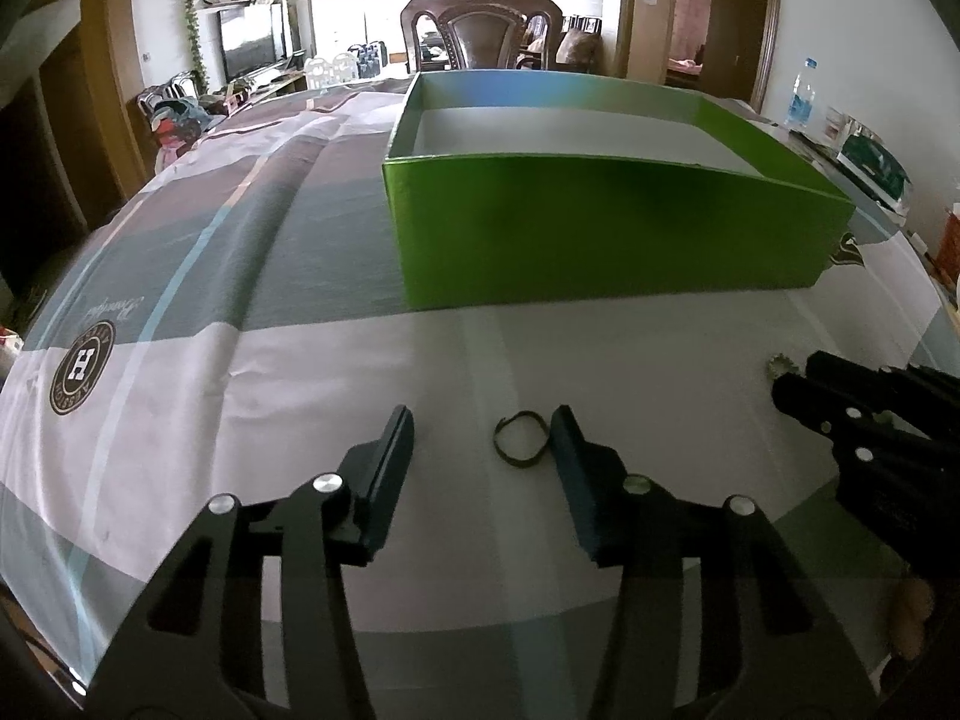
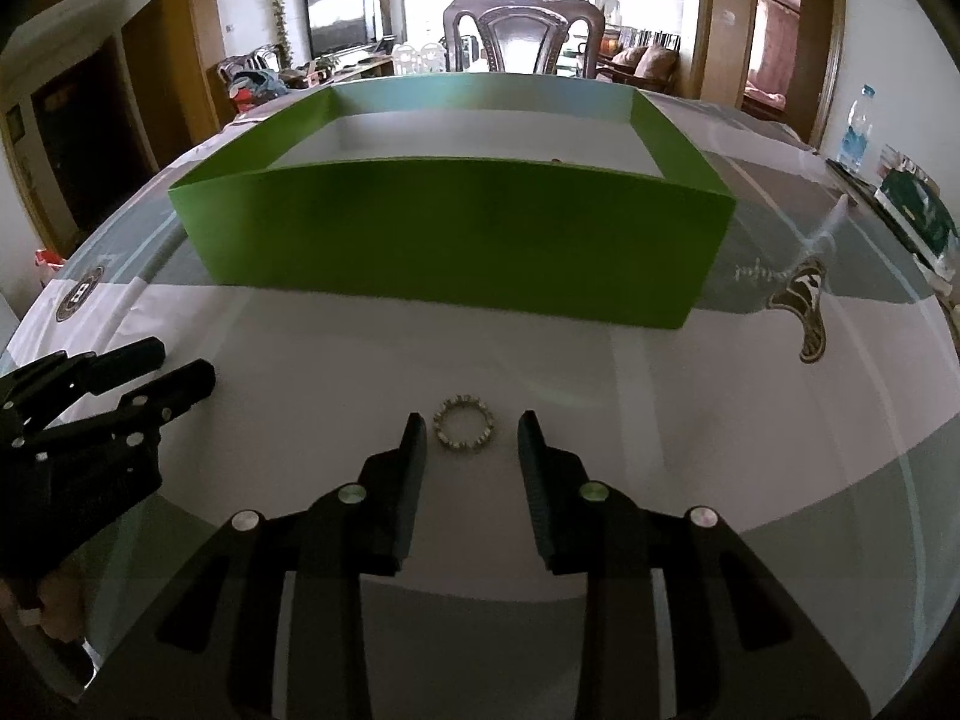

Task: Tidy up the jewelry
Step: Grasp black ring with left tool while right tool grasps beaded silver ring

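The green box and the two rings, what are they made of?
Green box: probably cardboard, with thin flat walls, crisp folded corners and a slight sheen. Beaded ring: looks like pale shiny metal or beads. Dark ring: thin dull band, maybe metal; hard to tell.

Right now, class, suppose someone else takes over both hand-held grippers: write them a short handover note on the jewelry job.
Left hand-held gripper: open, empty; a thin dark ring lies on the tablecloth between its fingers, close to the right-hand one.
Right hand-held gripper: open, empty; a pale studded ring lies on the cloth between its fingertips, untouched.
Green box: open-topped, standing beyond both rings; most of its floor is hidden by the near wall.
Done: nothing gripped yet.
Left: close on each ring, lift, probably place both in the box.
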Demonstrator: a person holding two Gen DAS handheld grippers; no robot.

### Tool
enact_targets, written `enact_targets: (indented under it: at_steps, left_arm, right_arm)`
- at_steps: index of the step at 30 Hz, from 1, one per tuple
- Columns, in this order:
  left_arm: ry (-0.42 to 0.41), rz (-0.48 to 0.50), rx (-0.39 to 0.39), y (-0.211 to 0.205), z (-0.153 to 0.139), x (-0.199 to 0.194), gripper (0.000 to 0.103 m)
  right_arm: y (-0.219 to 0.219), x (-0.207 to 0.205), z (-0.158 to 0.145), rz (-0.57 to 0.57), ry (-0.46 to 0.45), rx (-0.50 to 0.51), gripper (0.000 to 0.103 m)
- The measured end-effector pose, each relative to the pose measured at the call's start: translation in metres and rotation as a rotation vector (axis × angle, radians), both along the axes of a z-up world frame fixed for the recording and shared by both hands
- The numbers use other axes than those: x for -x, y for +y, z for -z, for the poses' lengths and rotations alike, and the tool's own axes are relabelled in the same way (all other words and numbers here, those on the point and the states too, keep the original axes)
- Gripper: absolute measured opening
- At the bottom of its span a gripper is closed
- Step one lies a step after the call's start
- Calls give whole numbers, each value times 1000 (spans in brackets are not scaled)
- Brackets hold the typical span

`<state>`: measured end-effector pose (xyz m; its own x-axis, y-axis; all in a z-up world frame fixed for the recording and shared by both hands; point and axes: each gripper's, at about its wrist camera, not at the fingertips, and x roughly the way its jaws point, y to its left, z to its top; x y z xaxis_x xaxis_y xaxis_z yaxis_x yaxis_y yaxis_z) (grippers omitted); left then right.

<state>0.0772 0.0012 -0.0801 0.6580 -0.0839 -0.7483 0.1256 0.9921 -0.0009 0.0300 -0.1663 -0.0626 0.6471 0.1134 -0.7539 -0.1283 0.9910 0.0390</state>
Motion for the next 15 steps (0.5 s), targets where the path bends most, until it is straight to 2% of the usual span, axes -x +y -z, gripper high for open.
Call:
enact_targets:
  at_steps: [3,6,13,15]
  left_arm:
    - [5,0,1,0,0,0,57]
    - [9,4,2,0,0,-1,59]
    - [5,35,3,-2,0,2,59]
    - [0,46,-2,-5,0,4,55]
  right_arm:
    - [-1,2,0,3,-2,4,32]
    - [1,0,1,-2,1,7,33]
    - [8,-6,0,-18,3,35,33]
    - [7,-7,1,-18,3,29,33]
